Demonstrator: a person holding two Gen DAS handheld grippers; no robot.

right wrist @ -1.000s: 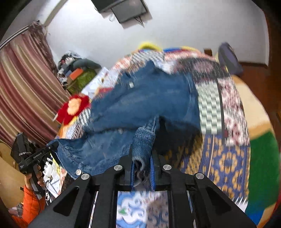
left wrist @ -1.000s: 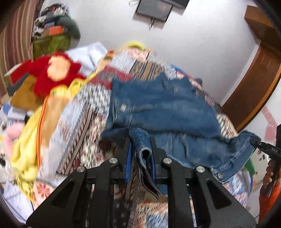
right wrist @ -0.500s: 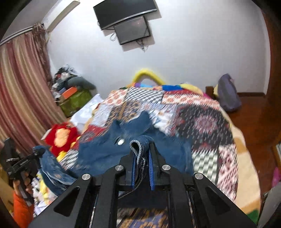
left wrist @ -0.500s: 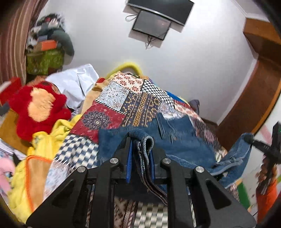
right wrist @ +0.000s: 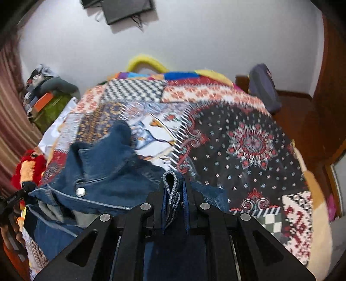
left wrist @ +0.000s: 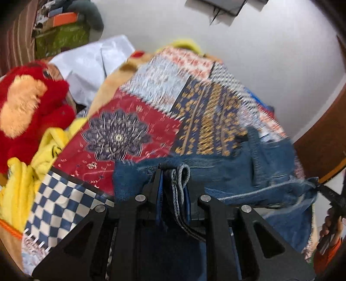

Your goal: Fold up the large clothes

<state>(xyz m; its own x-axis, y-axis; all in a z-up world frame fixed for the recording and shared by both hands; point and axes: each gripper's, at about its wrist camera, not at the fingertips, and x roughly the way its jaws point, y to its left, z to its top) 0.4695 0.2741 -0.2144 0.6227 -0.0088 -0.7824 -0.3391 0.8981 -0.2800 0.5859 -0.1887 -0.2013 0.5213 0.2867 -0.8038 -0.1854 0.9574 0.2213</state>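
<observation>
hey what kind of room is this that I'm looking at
Most likely a bedroom in a home. A bed covered with a patchwork quilt fills the view, a red plush toy lies beside it, and a dark screen hangs on the white wall.

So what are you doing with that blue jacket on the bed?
A person holds a gripper in each hand, folding a denim jacket on the patchwork bedspread. The left gripper and the right gripper each have their jaws shut on a bunched edge of the denim, which hangs stretched between them over the bed. A red plush toy sits off to the side.
</observation>
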